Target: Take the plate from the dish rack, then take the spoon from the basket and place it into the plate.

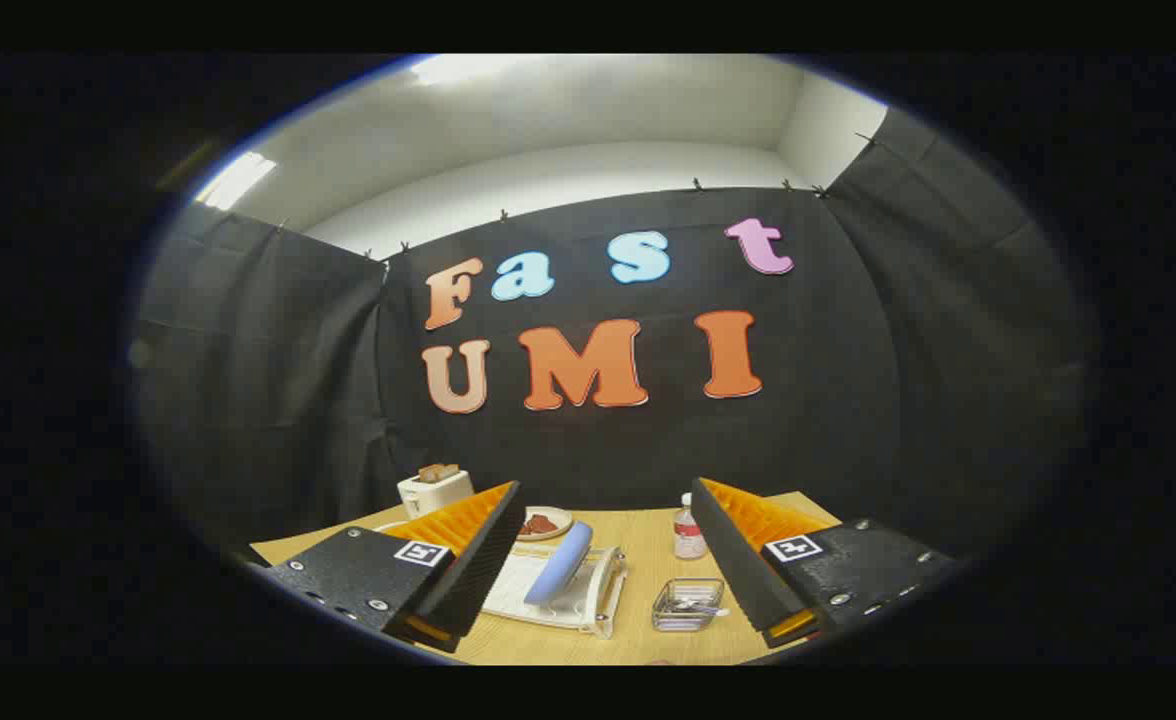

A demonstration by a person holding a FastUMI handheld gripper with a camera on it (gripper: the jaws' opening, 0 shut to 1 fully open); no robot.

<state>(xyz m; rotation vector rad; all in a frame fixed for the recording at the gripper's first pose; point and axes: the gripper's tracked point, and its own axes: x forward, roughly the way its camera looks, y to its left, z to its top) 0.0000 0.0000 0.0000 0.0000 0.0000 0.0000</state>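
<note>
Plate (560, 562), round, smooth and pale blue, stands on edge, tilted in the white slotted dish rack (588, 600) on the wooden tabletop (648, 560). Beside the rack a clear square basket (687, 604) holds a spoon (693, 605). The hand-held gripper (608, 575) hangs released, fingers wide apart, touching nothing.

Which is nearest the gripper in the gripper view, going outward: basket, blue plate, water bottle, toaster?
With the gripper open:
1. Basket, between the fingers.
2. Blue plate, upright in the dish rack, beside the left finger.
3. Water bottle, beyond the basket.
4. Toaster, far left, by the wall.
</note>
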